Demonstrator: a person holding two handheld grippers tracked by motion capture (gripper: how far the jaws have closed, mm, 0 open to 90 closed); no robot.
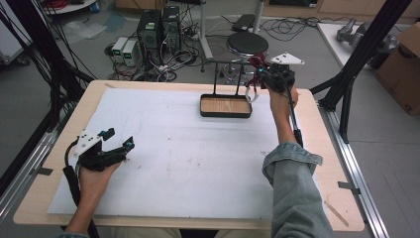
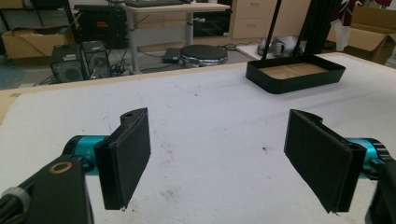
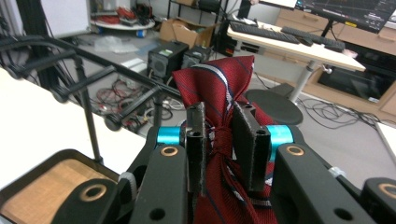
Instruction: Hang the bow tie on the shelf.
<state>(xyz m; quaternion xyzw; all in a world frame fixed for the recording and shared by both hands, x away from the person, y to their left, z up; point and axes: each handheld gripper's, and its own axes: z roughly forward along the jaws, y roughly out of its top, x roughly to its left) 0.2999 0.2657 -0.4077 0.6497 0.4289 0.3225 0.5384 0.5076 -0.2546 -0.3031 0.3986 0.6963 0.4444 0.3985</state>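
Bow tie (image 1: 256, 63) of red cloth hangs in the right gripper (image 1: 258, 82), held just above the far right corner of the black tray (image 1: 226, 113) in the high view; the left gripper (image 1: 119, 144) rests low at the table's (image 1: 198, 163) left side. In the left gripper view, the left jaws stand wide apart over bare white surface, with the tray far off. In the right gripper view, the right jaws are clamped on the bow tie's (image 3: 219, 98) knot.
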